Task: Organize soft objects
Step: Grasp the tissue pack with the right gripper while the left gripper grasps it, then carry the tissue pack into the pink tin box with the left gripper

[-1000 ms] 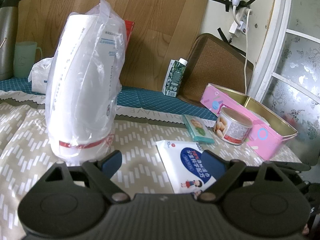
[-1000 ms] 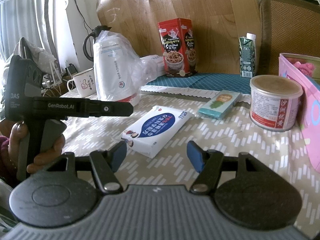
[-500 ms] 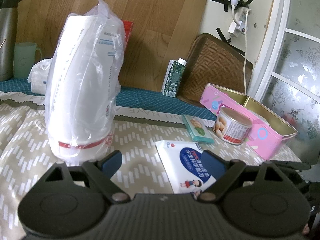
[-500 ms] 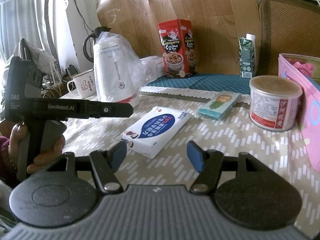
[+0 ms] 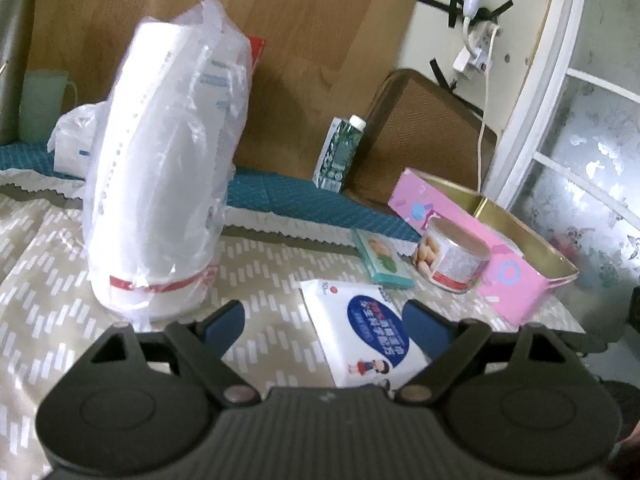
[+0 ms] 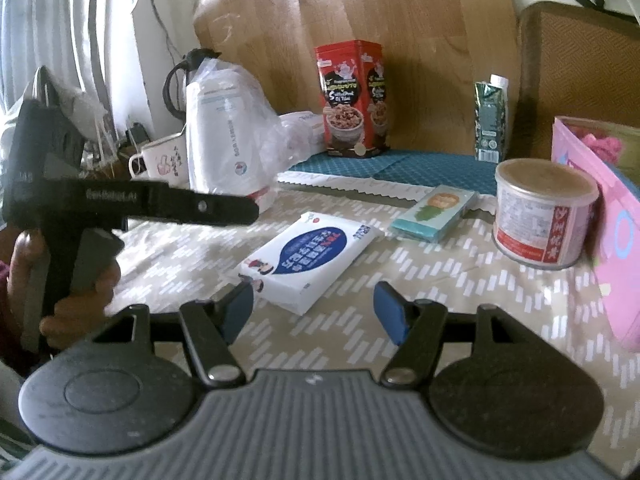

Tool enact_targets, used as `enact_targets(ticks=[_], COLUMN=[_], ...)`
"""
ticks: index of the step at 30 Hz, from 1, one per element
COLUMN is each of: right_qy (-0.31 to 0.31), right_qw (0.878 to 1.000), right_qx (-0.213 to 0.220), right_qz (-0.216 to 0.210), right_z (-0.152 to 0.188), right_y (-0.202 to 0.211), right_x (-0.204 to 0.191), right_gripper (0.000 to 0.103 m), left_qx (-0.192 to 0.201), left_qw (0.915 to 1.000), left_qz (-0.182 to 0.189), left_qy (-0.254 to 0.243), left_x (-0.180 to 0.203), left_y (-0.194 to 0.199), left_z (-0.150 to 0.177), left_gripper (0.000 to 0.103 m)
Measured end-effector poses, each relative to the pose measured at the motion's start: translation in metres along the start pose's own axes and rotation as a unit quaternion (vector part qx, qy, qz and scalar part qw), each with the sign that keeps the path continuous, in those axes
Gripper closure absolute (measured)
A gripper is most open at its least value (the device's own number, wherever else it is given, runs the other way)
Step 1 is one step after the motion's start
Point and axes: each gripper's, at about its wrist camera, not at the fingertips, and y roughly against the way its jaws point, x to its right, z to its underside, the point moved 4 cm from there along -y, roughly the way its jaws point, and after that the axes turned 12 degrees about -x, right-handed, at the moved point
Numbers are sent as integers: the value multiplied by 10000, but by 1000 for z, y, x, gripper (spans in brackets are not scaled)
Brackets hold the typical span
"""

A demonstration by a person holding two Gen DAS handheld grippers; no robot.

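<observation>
Left gripper (image 5: 322, 322) gapes empty; right gripper (image 6: 314, 306), seemingly empty too, is spreading its fingers (image 6: 390, 312).

Bare tablecloth (image 6: 460, 292) lies open ahead of the right gripper (image 6: 314, 312). The tissue pack (image 6: 308, 256) blocks at eleven o'clock, the can (image 6: 544, 216) and pink tin (image 6: 616, 240) at two. The bagged kettle (image 5: 164, 184) stands at eleven o'clock of the left gripper (image 5: 324, 324).

The left gripper (image 6: 132, 204) carries white lettering along its arm, smeared here, roughly "GenRobot.AI". At twelve o'clock the red tin (image 6: 352, 98) shows "Salted" in part. The tissue pack (image 6: 310, 256) has blue-panel characters and the can (image 6: 544, 216) red ones, unreadable.
</observation>
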Motion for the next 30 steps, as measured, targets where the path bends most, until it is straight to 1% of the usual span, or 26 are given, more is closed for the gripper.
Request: enact_targets(ticks=[4,6,8,9,10,11,12,13,14,16,19,22,24,26,28,30], right_qy=[47,215,429,479,499,522,605,664,652,640,500,463,446,336,153,-101], right_qw=[9999,9996,9980,9971,9968,9968,9967,9965,9966,9970,9980,9940,9879,9810,9750,9691], right_qx=[-160,-170,-302,-395,-503,-534,-484,-459,-424,-278,172,716,1070,1323,1470,1515], right_qz=[34,99,359,436,381,269,229,199,277,321,360,678,1029,1380,1658,1946], right_z=[-2,-5,-12,-14,-16,-17,-18,-20,-20,-17,-13,-15,-17,-17,-15,-12], right_y=[-7,-10,-17,-22,-29,-35,-38,-38,-37,-31,-6,26,49,71,90,106], right_x=[-1,-5,-9,-10,-11,-12,-15,-19,-20,-22,-20,-17,-8,7,28,53], right_gripper=[32,31,29,29,29,29,32,41,43,44,44,44,44,44,44,44], left_qx=[-190,-300,-593,-543,-591,-624,-632,-649,-652,-593,-374,-60,49,47,48,21], left_qw=[9997,9994,9982,9985,9982,9979,9979,9977,9975,9979,9982,9957,9918,9870,9803,9743], left_qz=[122,191,124,15,62,136,60,-72,-120,-10,217,461,684,885,1068,1194], left_qy=[13,5,42,-15,-83,-130,-156,-209,-253,-249,-412,-797,-1080,-1342,-1660,-1908], left_x=[6,11,14,17,22,27,32,36,39,46,67,104,133,161,194,226], left_y=[-9,-15,-27,-30,-33,-35,-36,-36,-36,-29,-18,-11,-16,-28,-46,-69], left_z=[-3,-5,-6,-5,-4,-4,-4,-3,-3,-4,-14,-35,-52,-67,-78,-87], left_gripper=[14,15,22,27,42,45,45,45,45,45,46,46,46,46,46,45])
